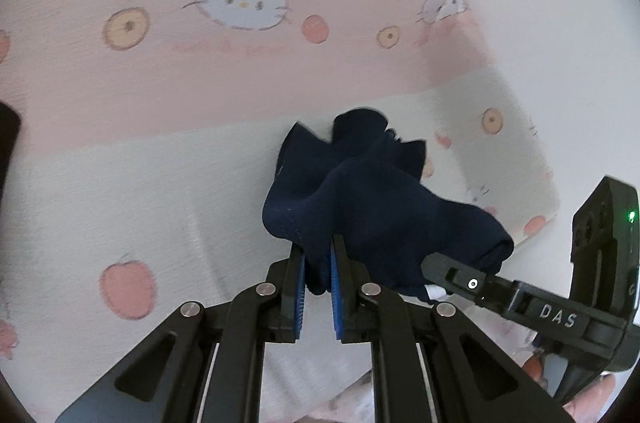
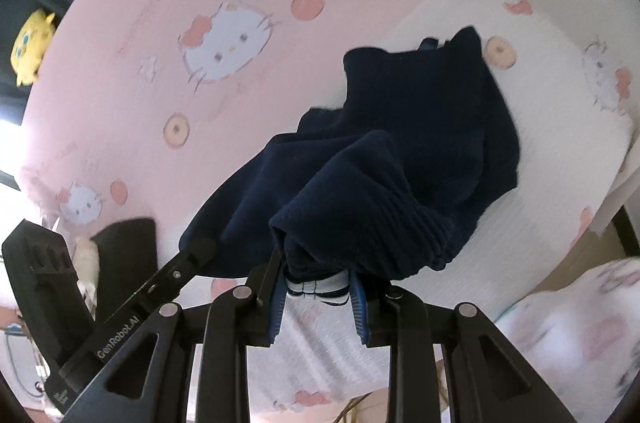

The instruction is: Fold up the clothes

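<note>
**Navy garment slung between both my hand-held grippers, hanging over the bed**

Navy cloth is clamped on both sides, and that is the whole picture right now. My left hand-held gripper (image 1: 319,265) has its blue pads almost together, pinching a thin edge of the navy garment (image 1: 360,199). My right hand-held gripper (image 2: 318,285) stands a little wider, because it bites a thicker bunch: ribbed navy cuff plus a bit of white striped fabric (image 2: 318,286) tucked under it.

From the left wrist view, the right tool comes in from the lower right, its tip just beside the cloth's far end. From the right wrist view, the left tool reaches in from the lower left and meets the garment's other end. So the short span I hold runs sideways, from one hand to the other, and the two grips sit close together.

The rest of the garment falls away forward and downward from both sets of fingers, bunched and creased, over the cat-print bedsheet (image 1: 120,95). I cannot tell whether its far tip touches the sheet or hangs just clear.

Neither hand is nearer; both already have it. My read: the next move depends on that forward hang. To lay it flat I should draw the loose end down along the white band of the sheet, keeping my hands level with each other.
</note>
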A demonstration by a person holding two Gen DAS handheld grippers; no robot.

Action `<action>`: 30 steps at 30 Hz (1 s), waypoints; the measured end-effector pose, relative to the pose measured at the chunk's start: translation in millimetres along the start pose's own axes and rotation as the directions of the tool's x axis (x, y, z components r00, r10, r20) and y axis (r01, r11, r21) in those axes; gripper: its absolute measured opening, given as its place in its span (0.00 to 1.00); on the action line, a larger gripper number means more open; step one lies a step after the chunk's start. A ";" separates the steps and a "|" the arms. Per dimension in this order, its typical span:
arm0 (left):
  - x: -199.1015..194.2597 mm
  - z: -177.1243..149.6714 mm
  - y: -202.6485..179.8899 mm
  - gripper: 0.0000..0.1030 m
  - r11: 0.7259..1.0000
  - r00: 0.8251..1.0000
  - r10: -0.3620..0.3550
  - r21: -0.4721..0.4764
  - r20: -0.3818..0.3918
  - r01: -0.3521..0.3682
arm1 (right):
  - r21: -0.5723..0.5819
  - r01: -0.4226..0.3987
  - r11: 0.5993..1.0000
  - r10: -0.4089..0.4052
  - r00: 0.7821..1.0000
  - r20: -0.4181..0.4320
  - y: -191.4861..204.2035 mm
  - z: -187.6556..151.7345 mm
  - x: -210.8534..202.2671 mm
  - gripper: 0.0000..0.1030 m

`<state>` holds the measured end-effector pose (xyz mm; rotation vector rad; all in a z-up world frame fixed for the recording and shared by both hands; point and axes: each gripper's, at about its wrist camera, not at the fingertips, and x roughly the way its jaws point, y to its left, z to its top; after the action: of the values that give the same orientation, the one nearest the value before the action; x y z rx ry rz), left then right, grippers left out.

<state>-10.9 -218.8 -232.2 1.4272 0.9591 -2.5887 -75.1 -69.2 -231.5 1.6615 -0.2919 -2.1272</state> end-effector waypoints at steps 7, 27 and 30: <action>-11.6 -20.9 48.7 0.09 0.998 1.000 0.022 -0.056 0.002 -0.022 | -0.055 -0.026 0.998 0.023 0.998 -0.060 21.2 -33.0 23.0 0.26; -33.4 -38.4 57.6 0.73 0.998 0.998 0.057 0.001 -0.031 -0.057 | 0.012 -0.108 0.994 0.108 0.991 -0.074 19.8 -36.0 24.3 0.28; -39.1 -46.3 49.3 0.73 0.996 0.999 0.046 0.076 -0.008 -0.045 | 0.013 -0.127 0.992 0.128 0.987 -0.093 23.6 -36.5 27.9 0.28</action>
<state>62.0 -244.1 -244.4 1.4629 0.8276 -2.6141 -40.8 -99.4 -255.6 1.6932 -0.3668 -1.9511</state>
